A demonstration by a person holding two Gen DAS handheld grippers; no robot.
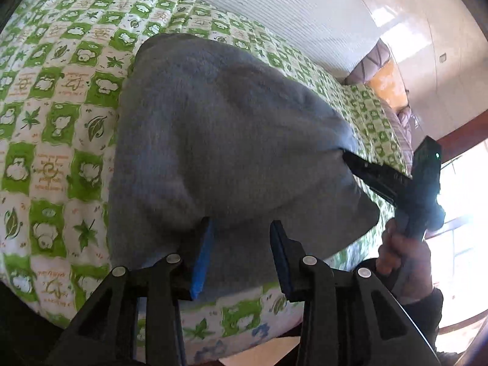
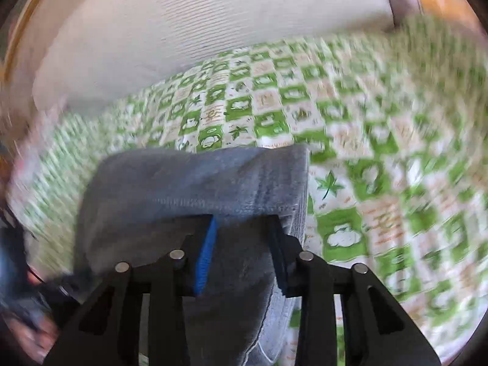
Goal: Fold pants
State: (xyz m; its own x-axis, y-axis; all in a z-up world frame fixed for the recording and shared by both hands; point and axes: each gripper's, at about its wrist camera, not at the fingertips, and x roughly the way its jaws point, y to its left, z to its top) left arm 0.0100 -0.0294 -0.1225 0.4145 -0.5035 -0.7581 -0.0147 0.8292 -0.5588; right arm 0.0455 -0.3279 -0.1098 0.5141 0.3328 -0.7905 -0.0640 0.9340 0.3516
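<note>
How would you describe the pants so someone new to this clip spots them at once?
Find the bed with the green-and-white checked quilt printed with leaves and animals. On it lies a thick, fuzzy grey bundle, the pants, folded over. It is the only plain, unpatterned fabric on the quilt.

1. Below me, a green-and-white checked cartoon-print bedsheet (image 1: 61, 97) covers the bed.
2. A white ribbed wall (image 1: 274, 9) runs behind it.
3. A bright daylit window (image 1: 463, 213) on my right.
4. Purple patterned bedding (image 1: 370, 61) is piled at the bed's far end.
</note>
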